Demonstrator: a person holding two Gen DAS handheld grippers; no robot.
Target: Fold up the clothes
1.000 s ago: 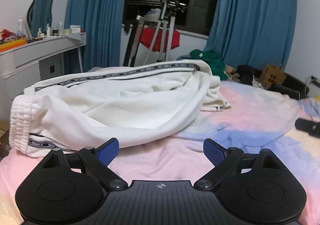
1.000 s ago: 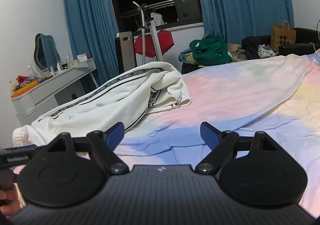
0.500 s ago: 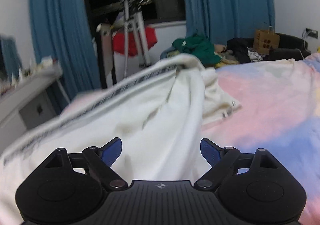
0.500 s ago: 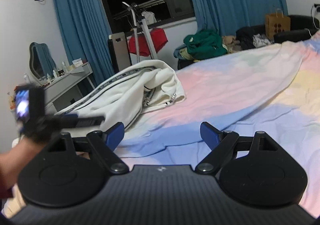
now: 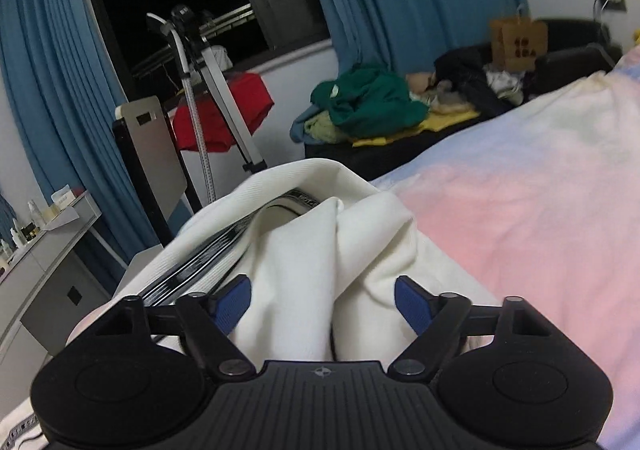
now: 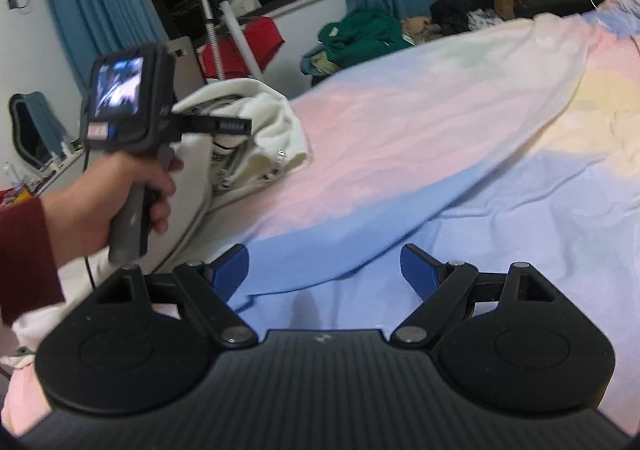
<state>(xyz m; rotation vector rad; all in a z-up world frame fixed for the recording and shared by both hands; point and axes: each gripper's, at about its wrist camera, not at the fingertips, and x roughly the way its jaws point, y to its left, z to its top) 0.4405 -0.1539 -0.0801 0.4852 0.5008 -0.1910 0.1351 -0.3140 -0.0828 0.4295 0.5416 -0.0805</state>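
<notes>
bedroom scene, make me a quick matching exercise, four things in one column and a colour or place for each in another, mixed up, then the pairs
Things:
1. white garment
2. left tongs
3. right tongs
4. paper bag

Descriptions:
a. brown, far back by the wall
b. over bare blue bedsheet, nothing between
c. heaped at the bed's edge
d. closing around white folds

Pairs: 1-c, 2-d, 3-b, 4-a

white garment (image 5: 304,250) lower part hidden behind left gripper (image 5: 322,300)

Wide bed under a pastel pink, blue and yellow sheet (image 6: 400,178); crumpled white ribbed garment with black striped trim (image 5: 304,250) heaped at its left edge
</notes>
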